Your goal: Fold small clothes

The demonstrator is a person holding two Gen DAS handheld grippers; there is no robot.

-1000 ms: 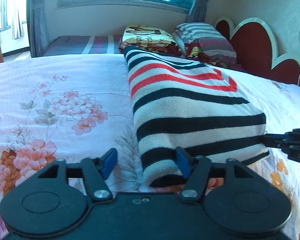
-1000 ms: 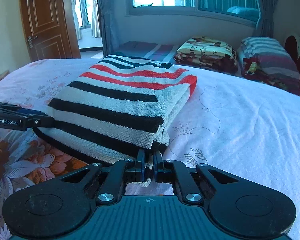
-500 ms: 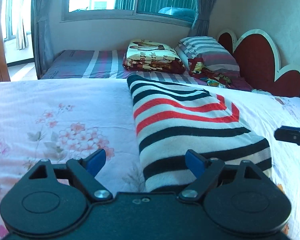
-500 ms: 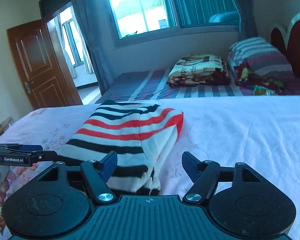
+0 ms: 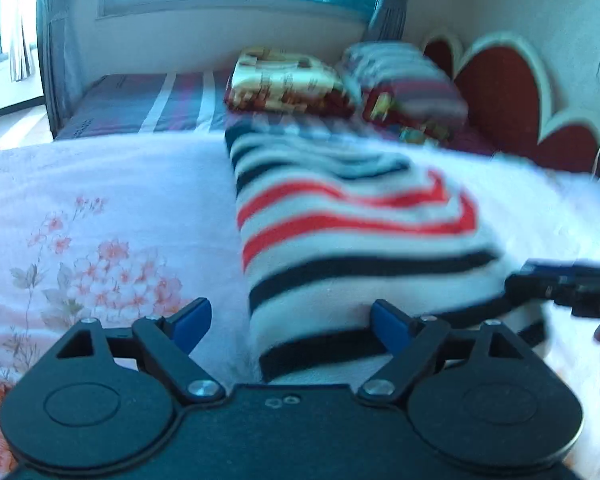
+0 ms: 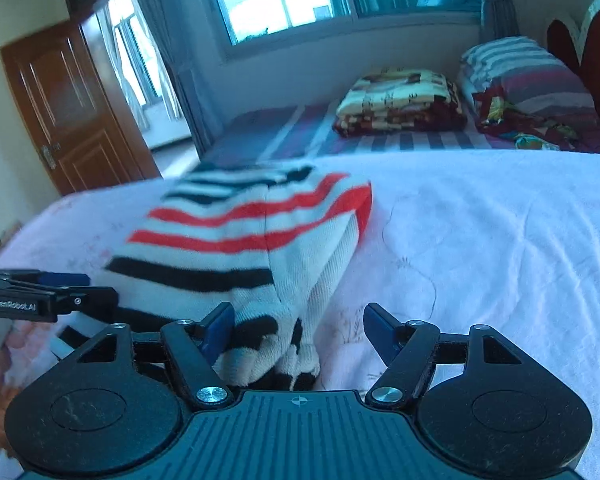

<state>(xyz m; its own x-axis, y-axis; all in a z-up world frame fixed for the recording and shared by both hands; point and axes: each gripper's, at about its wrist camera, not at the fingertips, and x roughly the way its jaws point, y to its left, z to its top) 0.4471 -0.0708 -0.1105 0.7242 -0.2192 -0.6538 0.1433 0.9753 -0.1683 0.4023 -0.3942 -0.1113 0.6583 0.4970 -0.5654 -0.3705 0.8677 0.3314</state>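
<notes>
Both tools have let go and backed off the folded striped sweater (image 5: 352, 248): the right tool (image 6: 298, 330), clamped on its near corner a second ago, has just been opening and now stands apart with that corner loose between its pads. Left tool (image 5: 290, 326) has just widened too, its pads apart and straddling the sweater's near left edge without pressing it. Ahead of both tools, the sweater lies flat on the floral bedspread (image 5: 100, 216).
</notes>
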